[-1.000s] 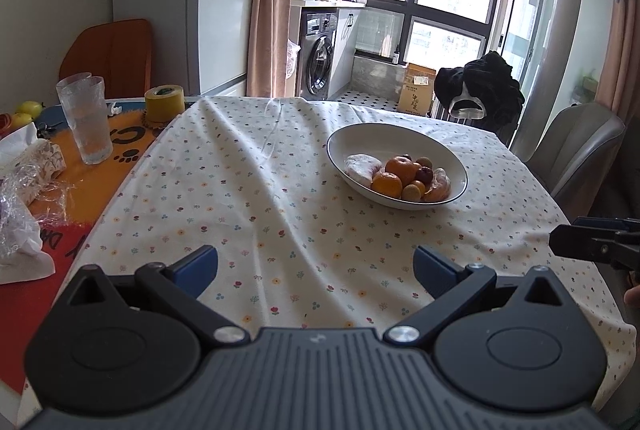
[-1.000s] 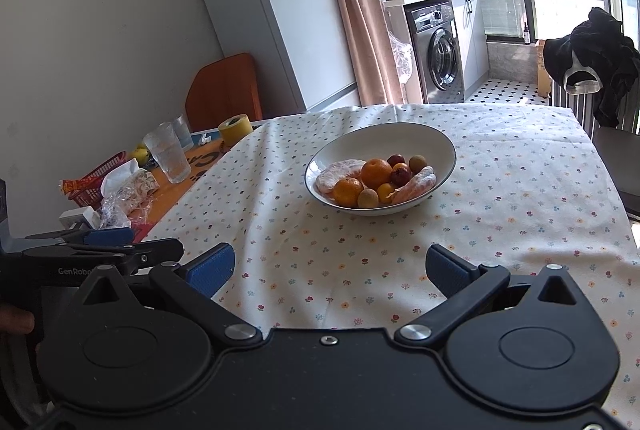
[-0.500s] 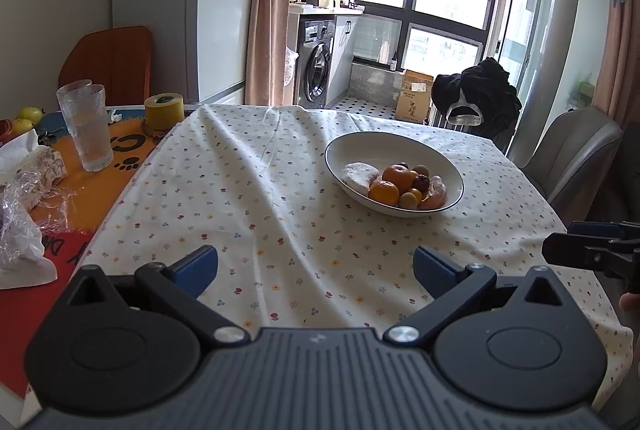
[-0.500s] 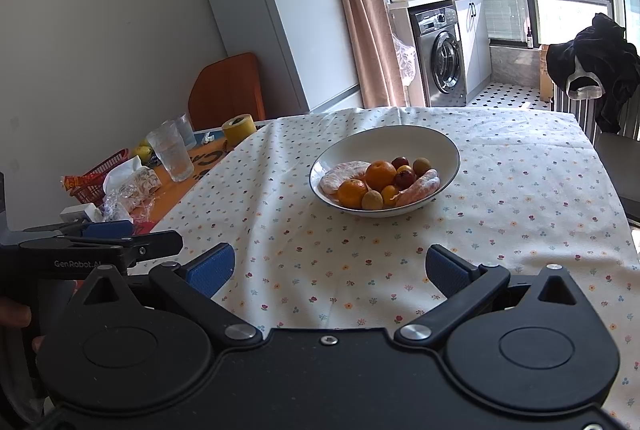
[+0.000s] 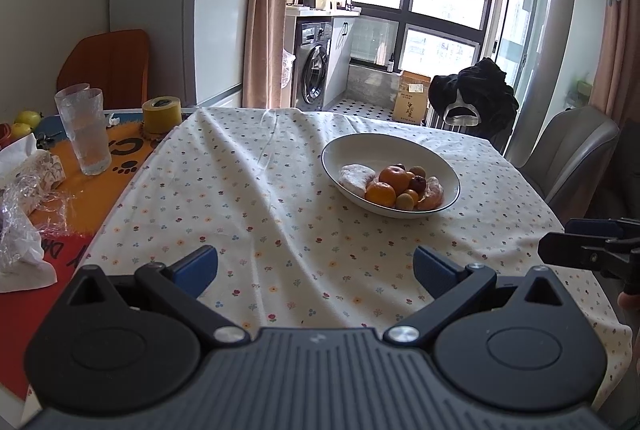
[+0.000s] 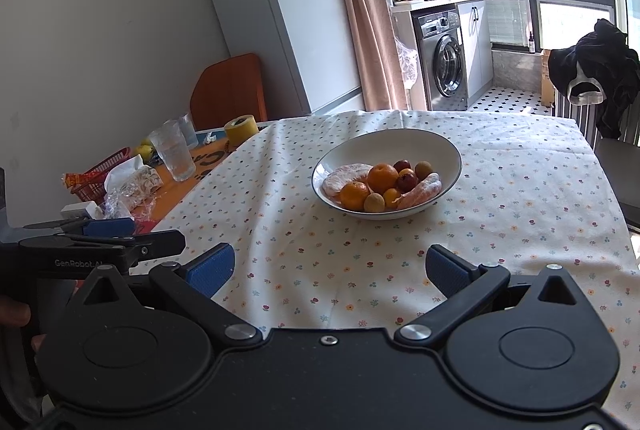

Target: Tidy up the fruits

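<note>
A white bowl (image 5: 446,166) (image 6: 440,146) stands on the flowered tablecloth (image 5: 248,198) (image 6: 520,198), past the middle of the table. In it lie oranges (image 5: 394,177) (image 6: 383,177), peeled citrus pieces (image 5: 356,176) (image 6: 344,178), dark red fruits (image 6: 406,181) and small brownish fruits (image 6: 374,202). My left gripper (image 5: 316,266) is open and empty over the near edge, well short of the bowl. My right gripper (image 6: 328,268) is open and empty too, level with it. Each gripper shows at the edge of the other's view.
On the bare table left of the cloth stand two stacked glasses (image 5: 86,130), a yellow tape roll (image 5: 161,114), crumpled plastic and tissue (image 5: 24,190), yellow fruits (image 5: 26,120) and a red basket (image 6: 100,174). A grey chair (image 5: 576,150) stands at the right, a fridge (image 6: 288,18) behind.
Both grippers have drawn back and risen a little, so the bowl looks smaller and farther. Both stay open and empty.
</note>
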`<state>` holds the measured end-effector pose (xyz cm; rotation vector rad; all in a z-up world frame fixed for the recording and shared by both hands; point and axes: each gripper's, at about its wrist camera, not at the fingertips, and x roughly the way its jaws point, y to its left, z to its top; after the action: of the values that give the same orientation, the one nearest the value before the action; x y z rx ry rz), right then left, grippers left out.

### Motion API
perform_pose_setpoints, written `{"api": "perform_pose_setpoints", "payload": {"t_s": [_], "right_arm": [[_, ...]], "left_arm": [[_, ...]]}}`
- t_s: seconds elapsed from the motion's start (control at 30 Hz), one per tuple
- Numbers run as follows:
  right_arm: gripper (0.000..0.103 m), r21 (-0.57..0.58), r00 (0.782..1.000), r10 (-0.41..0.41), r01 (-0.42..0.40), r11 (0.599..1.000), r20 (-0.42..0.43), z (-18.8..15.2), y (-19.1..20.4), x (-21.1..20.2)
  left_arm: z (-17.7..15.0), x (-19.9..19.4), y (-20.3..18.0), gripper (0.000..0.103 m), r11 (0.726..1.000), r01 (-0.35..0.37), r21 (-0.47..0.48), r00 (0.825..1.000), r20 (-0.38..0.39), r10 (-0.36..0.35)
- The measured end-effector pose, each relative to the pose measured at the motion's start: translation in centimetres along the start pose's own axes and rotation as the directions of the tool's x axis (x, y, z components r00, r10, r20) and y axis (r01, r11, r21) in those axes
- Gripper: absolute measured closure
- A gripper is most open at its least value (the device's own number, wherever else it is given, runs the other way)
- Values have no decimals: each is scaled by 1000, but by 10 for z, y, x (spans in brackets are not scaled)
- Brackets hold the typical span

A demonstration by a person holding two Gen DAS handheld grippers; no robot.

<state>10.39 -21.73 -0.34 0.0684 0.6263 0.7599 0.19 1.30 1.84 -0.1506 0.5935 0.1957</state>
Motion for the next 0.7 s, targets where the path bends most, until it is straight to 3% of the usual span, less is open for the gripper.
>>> {"api": "perform_pose_setpoints", "payload": {"t_s": [0.7], "right_arm": [[0, -12, 1000, -5, 5, 1000, 19, 3, 2, -6]], "left_arm": [[2, -7, -2, 0, 1000, 5, 4, 1000, 12, -5]]}}
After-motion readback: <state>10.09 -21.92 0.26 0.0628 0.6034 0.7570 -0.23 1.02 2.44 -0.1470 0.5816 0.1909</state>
